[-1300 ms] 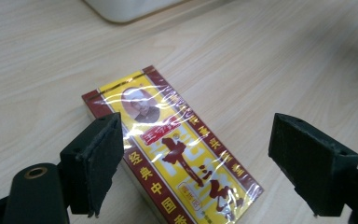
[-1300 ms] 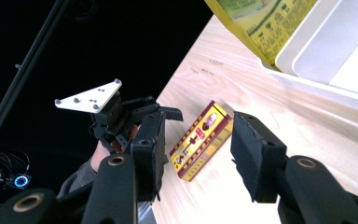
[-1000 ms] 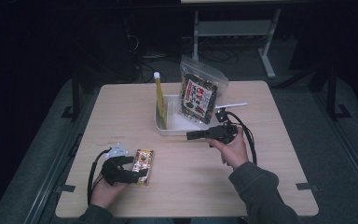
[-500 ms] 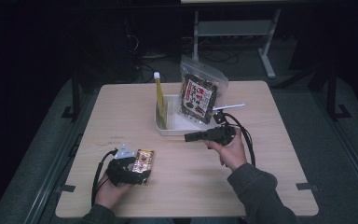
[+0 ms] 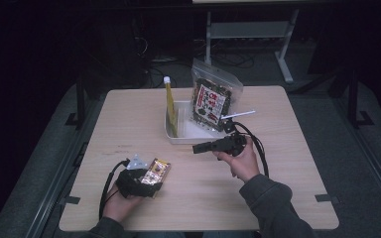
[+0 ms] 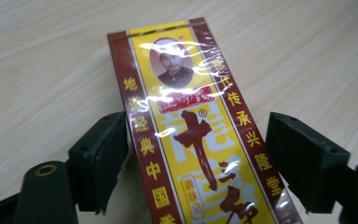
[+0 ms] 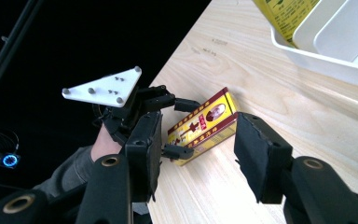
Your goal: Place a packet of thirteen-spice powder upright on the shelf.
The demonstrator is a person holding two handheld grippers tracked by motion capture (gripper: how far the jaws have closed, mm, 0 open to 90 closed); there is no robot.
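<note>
spice box (image 6: 196, 140) between left gripper (image 6: 209, 158) jaws

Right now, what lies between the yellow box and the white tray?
Nothing: in the high view, bare table separates the yellow box from the white tray.

The place looks like a lab or recording room set up for data capture rather than a home or shop. A single pale wood-grain square tabletop (image 5: 287, 148) stands alone on dark grey carpet (image 5: 367, 163), with the surroundings kept black and unlit. Behind it sits a light grey metal frame with a crossbar (image 5: 250, 30), and loose black cables (image 5: 154, 74) lie on the floor near it. Strips of dark tape (image 5: 327, 198) mark the tabletop's near corners. A grey three-cornered tracking plate (image 7: 103, 87) tops a hand-held black claw (image 7: 182, 128), gear that belongs to test work.
</note>
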